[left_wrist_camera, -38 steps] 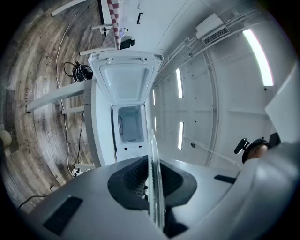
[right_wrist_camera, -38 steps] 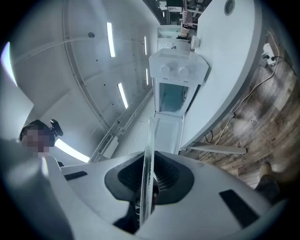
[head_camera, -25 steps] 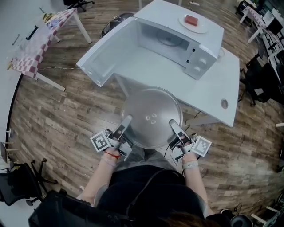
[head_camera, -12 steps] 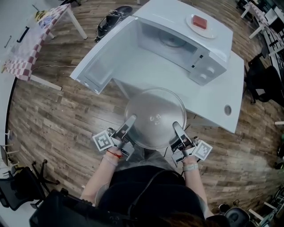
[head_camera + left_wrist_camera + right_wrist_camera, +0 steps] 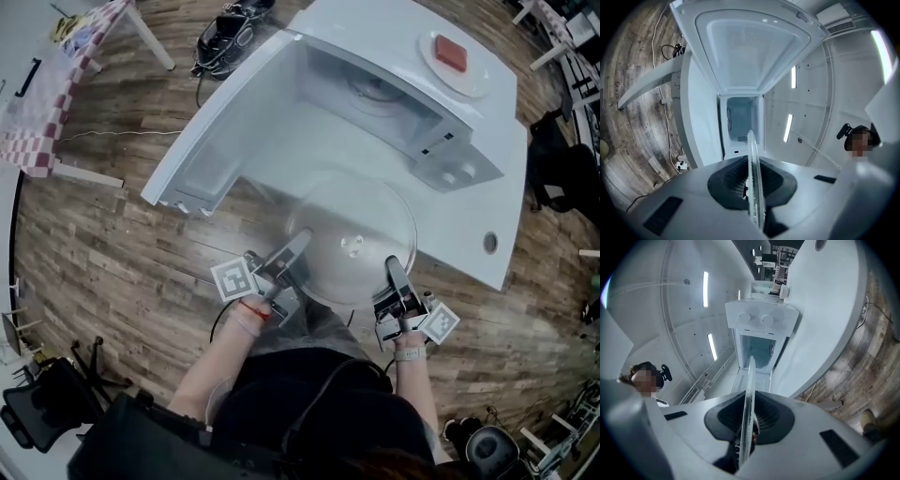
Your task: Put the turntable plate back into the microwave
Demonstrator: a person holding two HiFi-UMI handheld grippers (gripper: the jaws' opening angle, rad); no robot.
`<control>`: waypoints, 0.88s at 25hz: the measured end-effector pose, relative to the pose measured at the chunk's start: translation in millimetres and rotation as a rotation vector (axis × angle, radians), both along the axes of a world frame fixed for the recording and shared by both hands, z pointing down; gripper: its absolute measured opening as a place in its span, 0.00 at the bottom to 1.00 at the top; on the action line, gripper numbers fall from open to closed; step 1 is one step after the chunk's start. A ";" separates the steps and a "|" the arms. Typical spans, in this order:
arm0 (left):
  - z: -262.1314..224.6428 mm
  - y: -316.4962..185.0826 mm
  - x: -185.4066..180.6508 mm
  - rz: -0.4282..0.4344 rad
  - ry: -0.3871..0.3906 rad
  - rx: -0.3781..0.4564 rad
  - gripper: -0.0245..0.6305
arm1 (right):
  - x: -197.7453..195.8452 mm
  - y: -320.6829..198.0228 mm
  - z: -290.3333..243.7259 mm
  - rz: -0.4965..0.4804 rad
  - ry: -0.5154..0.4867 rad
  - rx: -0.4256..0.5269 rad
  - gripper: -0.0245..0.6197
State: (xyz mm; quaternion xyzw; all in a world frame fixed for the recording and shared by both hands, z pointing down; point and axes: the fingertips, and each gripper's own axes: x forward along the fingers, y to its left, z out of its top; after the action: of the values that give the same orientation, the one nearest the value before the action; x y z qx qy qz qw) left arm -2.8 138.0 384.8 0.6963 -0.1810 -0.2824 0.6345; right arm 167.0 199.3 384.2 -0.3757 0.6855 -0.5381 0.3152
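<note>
- Wood-plank floor (image 5: pixel 112 244) all round. A table with a checked cloth (image 5: pixel 52 89) stands far left, well apart from the work.
- Microwave door (image 5: pixel 220 122) hangs fully open to the left. It is white and smooth, and its inner face is a shallow rectangular recess.
- Left gripper (image 5: pixel 294 249): its fingers (image 5: pixel 698 197) are clamped on the near-left rim of the turntable plate (image 5: pixel 354 239). In the left gripper view the glass runs edge-on between the dark ribbed pads.
- Change over the last second: the plate hung mostly over the floor, short of the desk (image 5: pixel 487 178). Now its far part lies above the desk's near edge, closer to the open cavity (image 5: pixel 375 89). The left gripper has also swung its nose inward.
- We judge the carry well advanced but insertion not begun, since the plate is wholly outside the microwave (image 5: pixel 375 33).
- Plate material: thin, clear glass disc with small raised marks at the centre. It is held about level between the two grippers, and we cannot tell whether it clears the desk.
- Cavity: a pale box, and something round lies on its floor, too blurred to name.
- Right gripper (image 5: pixel 397 279): its fingers (image 5: pixel 811 427) are closed on the near-right rim, and the right gripper view again shows the glass edge-on between ribbed pads.
- A white saucer (image 5: pixel 469 75) carrying a red block (image 5: pixel 452 52) sits on the microwave's top, right of the cavity.
</note>
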 end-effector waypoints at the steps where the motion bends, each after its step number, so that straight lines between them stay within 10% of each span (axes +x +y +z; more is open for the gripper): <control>1: 0.1 -5.2 2.5 0.010 -0.001 0.004 0.08 | 2.0 -3.2 0.6 0.009 0.000 -0.002 0.10; 22: 27.6 -76.9 10.0 0.134 -0.008 -0.068 0.08 | 0.3 -57.3 14.1 0.119 0.034 -0.018 0.11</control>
State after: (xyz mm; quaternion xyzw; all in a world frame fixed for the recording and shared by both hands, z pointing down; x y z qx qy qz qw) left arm 7.1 61.1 412.4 0.6860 -0.1459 -0.2301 0.6746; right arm 167.2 142.0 398.3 -0.4278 0.6623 -0.5180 0.3317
